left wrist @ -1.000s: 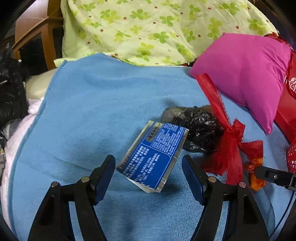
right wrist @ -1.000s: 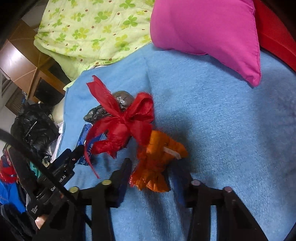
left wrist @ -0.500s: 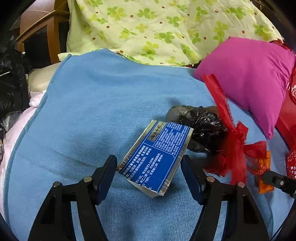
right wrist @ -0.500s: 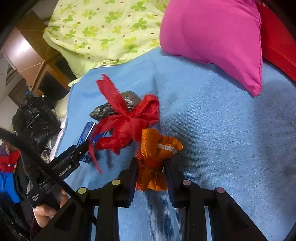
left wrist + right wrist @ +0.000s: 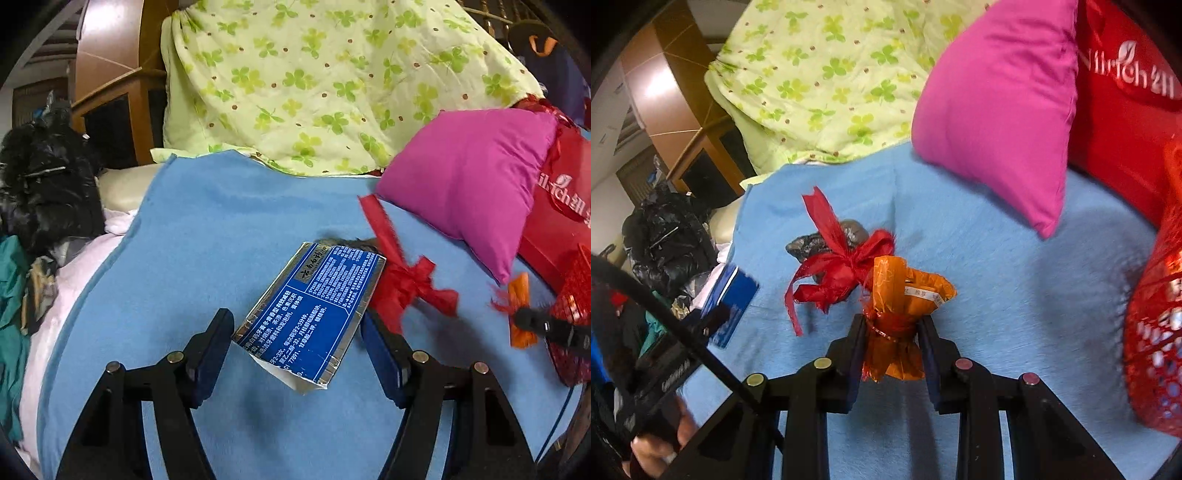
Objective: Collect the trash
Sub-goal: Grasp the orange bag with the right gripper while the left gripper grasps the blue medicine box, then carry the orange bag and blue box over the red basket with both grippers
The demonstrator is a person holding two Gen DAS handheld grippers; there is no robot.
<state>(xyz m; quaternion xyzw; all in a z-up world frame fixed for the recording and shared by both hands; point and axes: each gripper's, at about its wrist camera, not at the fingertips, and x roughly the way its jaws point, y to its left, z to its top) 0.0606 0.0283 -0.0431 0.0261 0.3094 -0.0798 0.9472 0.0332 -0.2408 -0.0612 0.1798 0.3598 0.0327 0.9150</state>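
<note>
The left hand-held gripper has its two blue pads clamped on the long edges of a flattened blue carton, which looks lifted clear of the blue blanket on the bed. The right hand-held gripper is closed tight on an orange foil wrapper, pinching it at the tied waist, and that piece also looks off the blanket.

Both pieces read as picked up, so the step in hand is probably the carry to wherever trash goes (no bin shows in either view). To do it well, the person should keep both grips steady: the carton is held only by its thin edges and could buckle or twist out, so it should travel without rolling the wrist. The wrapper is crinkly and could slip if the grip eases. The two hands should stay apart so the cable crossing the right wrist view does not snag.

Left on the blanket: a red ribbon bow lying over a dark crumpled wrapper, just beyond the orange piece. Those likely come after.

Writing: the carton carries dense white Chinese print on blue (too small to read reliably). The red bag behind the pink pillow shows white lettering, roughly "Nirich", partly cut off. The orange wrapper has a small white label, illegible.
</note>
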